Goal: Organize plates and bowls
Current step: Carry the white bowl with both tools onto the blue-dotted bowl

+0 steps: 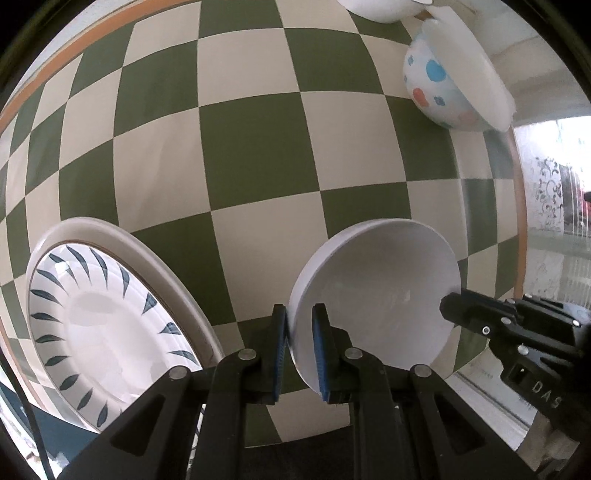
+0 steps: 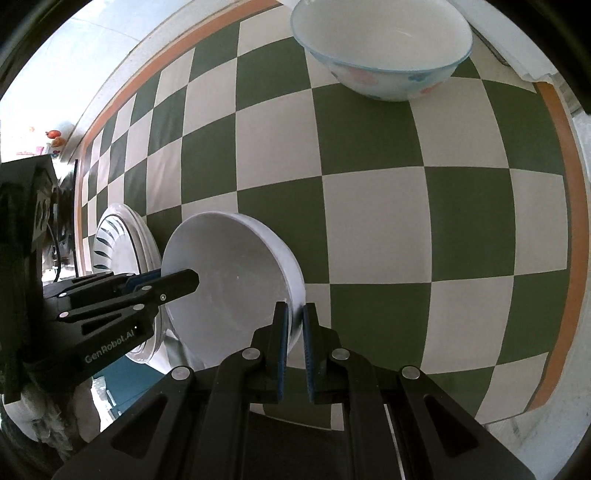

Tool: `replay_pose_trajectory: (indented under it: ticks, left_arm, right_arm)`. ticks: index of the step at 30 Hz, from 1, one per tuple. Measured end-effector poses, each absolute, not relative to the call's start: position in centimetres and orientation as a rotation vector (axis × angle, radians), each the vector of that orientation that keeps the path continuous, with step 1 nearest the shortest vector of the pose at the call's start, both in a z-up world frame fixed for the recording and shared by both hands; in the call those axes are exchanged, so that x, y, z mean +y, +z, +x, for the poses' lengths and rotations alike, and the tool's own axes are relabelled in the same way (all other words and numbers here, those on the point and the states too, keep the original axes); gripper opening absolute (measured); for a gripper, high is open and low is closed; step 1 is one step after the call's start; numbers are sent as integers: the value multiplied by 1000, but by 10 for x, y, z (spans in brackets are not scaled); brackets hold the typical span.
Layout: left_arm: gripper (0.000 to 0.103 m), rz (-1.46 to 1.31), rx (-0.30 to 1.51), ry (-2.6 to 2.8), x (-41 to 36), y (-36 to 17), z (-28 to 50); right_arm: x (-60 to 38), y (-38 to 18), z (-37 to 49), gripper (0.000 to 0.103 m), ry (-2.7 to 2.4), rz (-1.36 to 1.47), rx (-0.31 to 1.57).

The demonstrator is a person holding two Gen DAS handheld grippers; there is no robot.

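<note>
A plain white bowl (image 1: 380, 295) is held between both grippers above the green and cream checked cloth (image 1: 258, 147). My left gripper (image 1: 300, 321) is shut on its left rim. My right gripper (image 2: 294, 321) is shut on the opposite rim of the same bowl (image 2: 229, 280). The right gripper also shows in the left wrist view (image 1: 448, 306), and the left gripper in the right wrist view (image 2: 194, 282). A stack of plates, the top one with dark blue leaf marks (image 1: 99, 332), lies at the left. A white bowl with blue and pink spots (image 2: 384, 51) stands at the far side.
The cloth has an orange border (image 2: 565, 184) near the table edge. The spotted bowl also shows in the left wrist view (image 1: 443, 88), with another white dish (image 1: 373, 9) beyond it. A patterned curtain (image 1: 550, 192) hangs at the right.
</note>
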State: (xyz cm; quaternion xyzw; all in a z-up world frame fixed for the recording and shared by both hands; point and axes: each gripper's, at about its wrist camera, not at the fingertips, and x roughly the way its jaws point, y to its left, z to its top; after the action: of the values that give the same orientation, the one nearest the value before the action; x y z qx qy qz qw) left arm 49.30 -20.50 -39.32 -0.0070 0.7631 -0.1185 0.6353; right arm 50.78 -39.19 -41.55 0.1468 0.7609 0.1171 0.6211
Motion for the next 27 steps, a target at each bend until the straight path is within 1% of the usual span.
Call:
replay_pose_trajectory:
  ticks: [1, 3, 5, 6, 7, 8, 9, 10, 11, 12, 13, 14, 19, 24, 26, 27]
  left_arm:
    - [13, -14, 1746, -269, -207, -392, 490]
    - [13, -22, 1742, -262, -206, -385, 490]
    - [13, -47, 1715, -259, -204, -368, 488]
    - [13, -65, 1690, -256, -203, -357, 486]
    - [17, -79, 1668, -256, -203, -346, 485]
    - [25, -96, 1644, -264, -204, -335, 485]
    - [28, -117, 1624, -271, -205, -325, 488]
    - [31, -137, 1605, -279, -208, -317, 492]
    - [35, -152, 1590, -290, -214, -310, 499]
    - [40, -159, 1583, -299, -217, -306, 508]
    - [47, -168, 1575, -312, -223, -305, 517]
    - [48, -177, 1565, -314, -229, -305, 532]
    - [48, -171, 1556, -321, -263, -323, 605]
    - [48, -159, 1624, -327, -290, -363, 653]
    - [47, -153, 1659, -325, -296, -379, 662]
    - [46, -151, 1673, -326, -298, -385, 665]
  right_arm:
    - [-394, -416, 508, 11, 273, 357, 1755]
    - [-398, -415, 510, 12, 285, 406, 1762]
    - [-405, -409, 511, 12, 299, 463, 1752]
    - [-412, -401, 512, 14, 303, 487, 1732]
    - [-417, -394, 513, 22, 302, 498, 1714]
    - [-426, -386, 516, 28, 299, 512, 1689]
    - [-436, -377, 520, 41, 292, 535, 1663]
    - [-443, -371, 523, 51, 283, 552, 1644]
    - [-453, -366, 528, 52, 271, 571, 1620]
    - [-464, -360, 536, 52, 250, 591, 1590]
    - [-473, -357, 543, 53, 235, 601, 1573]
    - [-485, -356, 554, 53, 208, 608, 1551]
    - [-523, -366, 596, 53, 69, 614, 1492]
    - [-535, -394, 633, 52, 17, 621, 1505]
    - [-536, -403, 643, 51, 11, 619, 1520]
    - [-534, -410, 646, 47, 9, 618, 1528]
